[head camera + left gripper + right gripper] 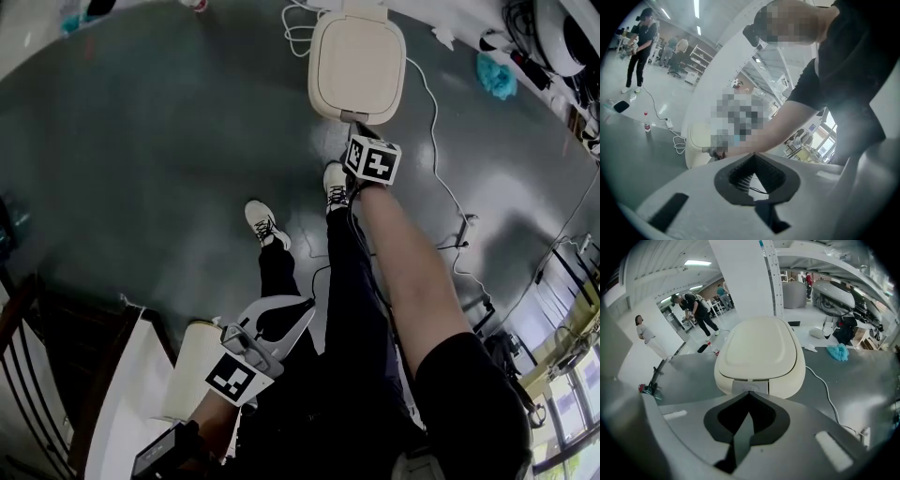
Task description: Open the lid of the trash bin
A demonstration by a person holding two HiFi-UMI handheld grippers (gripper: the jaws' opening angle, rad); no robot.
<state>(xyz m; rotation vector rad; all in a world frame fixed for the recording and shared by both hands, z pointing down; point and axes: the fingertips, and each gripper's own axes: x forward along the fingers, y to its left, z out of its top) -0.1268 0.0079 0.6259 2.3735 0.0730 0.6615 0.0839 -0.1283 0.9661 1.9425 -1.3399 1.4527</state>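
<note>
Cream rounded plastic trash bin [356, 66] top centre, lid [757, 345] down | right gripper [750, 394] tongs together at grey front push-latch [750, 387], best pressed squarely | left gripper [753, 157] tongs together, empty, lower left

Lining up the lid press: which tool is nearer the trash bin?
Right. The right tool has its tips at the push button on the trash bin's front edge. The left tool is held back close to the person, well short of the bin.

Head view steeply overhead; all share trash bin [356, 66]
</note>
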